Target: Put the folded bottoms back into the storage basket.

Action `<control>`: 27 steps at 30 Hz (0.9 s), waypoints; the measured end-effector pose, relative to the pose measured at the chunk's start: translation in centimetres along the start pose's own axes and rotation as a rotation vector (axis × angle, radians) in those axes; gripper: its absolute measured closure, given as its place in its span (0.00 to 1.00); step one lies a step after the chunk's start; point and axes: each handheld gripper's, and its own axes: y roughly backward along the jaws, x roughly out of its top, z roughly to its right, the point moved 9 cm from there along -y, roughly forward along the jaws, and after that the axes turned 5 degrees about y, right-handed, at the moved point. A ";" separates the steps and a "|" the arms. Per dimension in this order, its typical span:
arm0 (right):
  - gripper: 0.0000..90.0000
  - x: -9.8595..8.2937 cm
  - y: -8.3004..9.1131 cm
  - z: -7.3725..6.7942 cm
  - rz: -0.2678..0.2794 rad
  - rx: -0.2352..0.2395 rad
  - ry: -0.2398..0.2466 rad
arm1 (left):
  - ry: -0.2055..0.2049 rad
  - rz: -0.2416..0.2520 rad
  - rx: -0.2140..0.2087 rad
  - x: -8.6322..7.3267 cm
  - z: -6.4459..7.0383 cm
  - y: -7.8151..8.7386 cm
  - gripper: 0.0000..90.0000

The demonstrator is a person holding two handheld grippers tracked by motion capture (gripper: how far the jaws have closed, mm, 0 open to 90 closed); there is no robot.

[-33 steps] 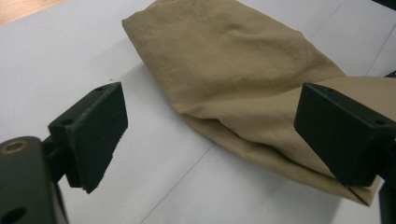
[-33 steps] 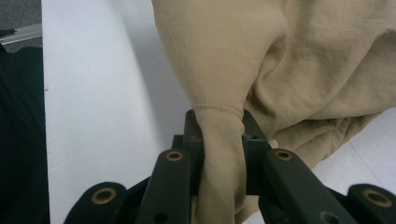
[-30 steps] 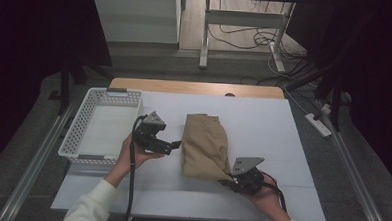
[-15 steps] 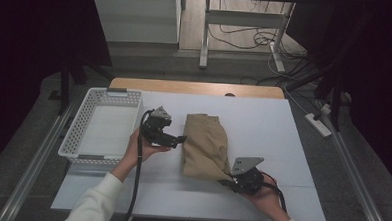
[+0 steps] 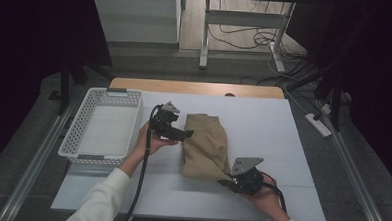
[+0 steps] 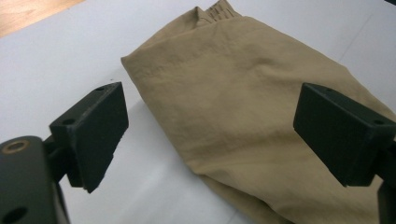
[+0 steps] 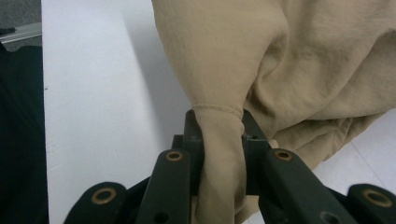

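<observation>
A folded tan garment [image 5: 206, 145] lies in the middle of the white table [image 5: 263, 123]. My right gripper [image 5: 229, 180] is at its near right corner, shut on a pinch of the tan cloth [image 7: 219, 140], which bunches between the jaws. My left gripper [image 5: 185, 135] is held in a hand at the garment's left edge, open. In the left gripper view its two black jaws stand wide apart, just above the garment [image 6: 247, 116], with nothing between them.
A white plastic basket [image 5: 104, 126] stands at the left of the table, beside my left hand. A wooden strip [image 5: 195, 87] runs along the far edge. Beyond it are desk legs, cables and a power strip [image 5: 319, 125] on the floor.
My left gripper has moved right and a little away from me, up to the garment's left edge. The right gripper has stayed in place, holding the cloth.
</observation>
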 end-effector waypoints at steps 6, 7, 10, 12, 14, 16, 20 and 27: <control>0.86 0.0 -0.1 0.0 -0.003 -0.002 0.006 | 0.001 -0.008 0.006 0.3 -0.5 -0.8 0.12; 0.86 0.0 -0.1 0.0 -0.004 -0.003 0.007 | 0.000 -0.011 0.007 0.3 -0.5 -1.0 0.12; 0.86 0.0 -0.1 0.0 -0.002 -0.002 0.006 | 0.008 -0.021 0.013 0.4 -0.7 -1.7 0.12; 0.86 -0.1 -0.2 -0.1 -0.006 0.000 0.006 | 0.013 -0.020 0.023 0.6 -0.8 -2.4 0.13; 0.86 -0.1 -0.3 -0.1 -0.011 0.005 0.007 | 0.012 -0.022 0.021 0.6 -0.9 -2.6 0.13; 0.86 -0.1 -0.3 -0.1 -0.011 0.003 0.007 | 0.012 -0.022 0.016 0.8 -0.9 -2.8 0.13; 0.86 -0.2 -0.4 -0.1 -0.012 0.003 0.002 | 0.011 -0.022 0.009 1.0 -1.2 -3.2 0.13; 0.86 -0.2 -0.4 -0.2 -0.011 -0.001 0.002 | 0.016 -0.025 0.012 0.9 -1.9 -3.4 0.13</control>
